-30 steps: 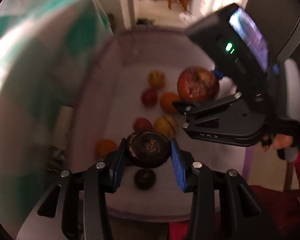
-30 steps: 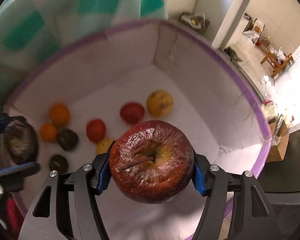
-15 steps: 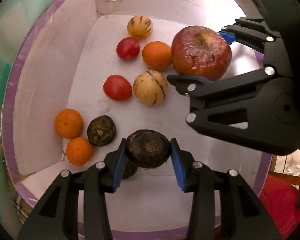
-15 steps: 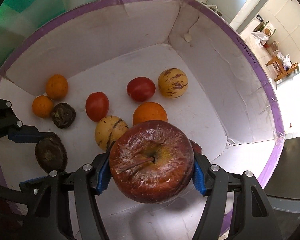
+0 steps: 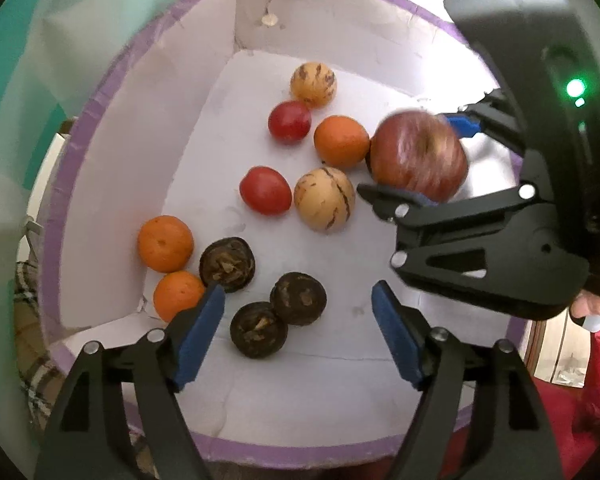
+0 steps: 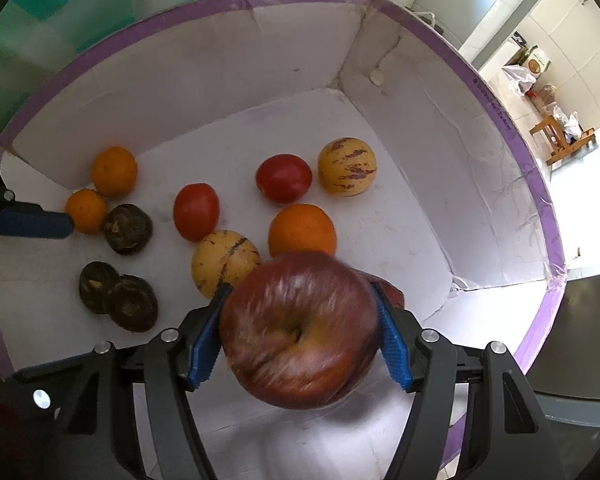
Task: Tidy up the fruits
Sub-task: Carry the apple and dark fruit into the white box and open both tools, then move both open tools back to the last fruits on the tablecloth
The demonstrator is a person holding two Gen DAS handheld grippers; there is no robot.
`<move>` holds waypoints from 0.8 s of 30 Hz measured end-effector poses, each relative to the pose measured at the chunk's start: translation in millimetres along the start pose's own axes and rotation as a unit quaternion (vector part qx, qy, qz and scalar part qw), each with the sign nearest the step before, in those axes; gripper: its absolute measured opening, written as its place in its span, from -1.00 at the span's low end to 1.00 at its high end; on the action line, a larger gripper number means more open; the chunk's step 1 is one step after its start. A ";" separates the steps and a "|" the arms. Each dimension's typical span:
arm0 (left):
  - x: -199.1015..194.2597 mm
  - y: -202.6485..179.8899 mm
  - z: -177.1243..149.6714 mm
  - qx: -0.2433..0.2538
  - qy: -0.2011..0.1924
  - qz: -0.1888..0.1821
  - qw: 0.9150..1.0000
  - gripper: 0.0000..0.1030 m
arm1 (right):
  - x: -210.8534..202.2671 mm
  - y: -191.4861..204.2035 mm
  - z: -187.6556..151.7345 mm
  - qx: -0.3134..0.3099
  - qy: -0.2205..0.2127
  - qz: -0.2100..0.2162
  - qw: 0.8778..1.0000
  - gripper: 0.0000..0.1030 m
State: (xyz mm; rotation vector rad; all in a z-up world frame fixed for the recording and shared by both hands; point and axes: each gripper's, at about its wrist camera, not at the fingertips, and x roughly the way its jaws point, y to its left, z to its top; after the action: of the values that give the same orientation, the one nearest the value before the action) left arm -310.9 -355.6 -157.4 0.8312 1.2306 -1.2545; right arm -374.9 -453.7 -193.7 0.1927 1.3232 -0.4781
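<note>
A white box with a purple rim point(image 5: 100, 152) point(image 6: 532, 184) holds the fruit. My left gripper point(image 5: 296, 334) is open and empty above two dark brown fruits point(image 5: 298, 298) point(image 5: 259, 330); a third point(image 5: 227, 265) lies beside two oranges point(image 5: 165, 243). My right gripper point(image 6: 302, 338) has its jaws spread around a big red apple point(image 6: 300, 332) point(image 5: 420, 156) that is blurred with motion. Two tomatoes point(image 6: 196, 211), two striped yellow melons point(image 6: 346, 166) and another orange point(image 6: 302, 230) lie in the middle.
A teal and white checked cloth point(image 5: 40, 60) lies behind the box. A plaid cloth point(image 5: 28, 344) shows at the left. A room with a wooden stool point(image 6: 560, 136) is at the far right.
My left gripper opened and the dark fruit it held now lies on the box floor. My right gripper's jaws spread and the apple turned and blurred between them.
</note>
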 end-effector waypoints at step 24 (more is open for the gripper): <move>-169.5 -30.6 -61.5 0.055 -0.286 0.085 0.953 0.82 | -100.3 27.0 30.4 -0.054 -0.067 -0.090 0.992 0.57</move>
State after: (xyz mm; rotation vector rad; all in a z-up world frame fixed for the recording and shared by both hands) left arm -334.2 -263.2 -1.3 0.5748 0.6166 -1.3077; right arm -352.8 -419.3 -93.5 -0.0480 1.2362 -0.5595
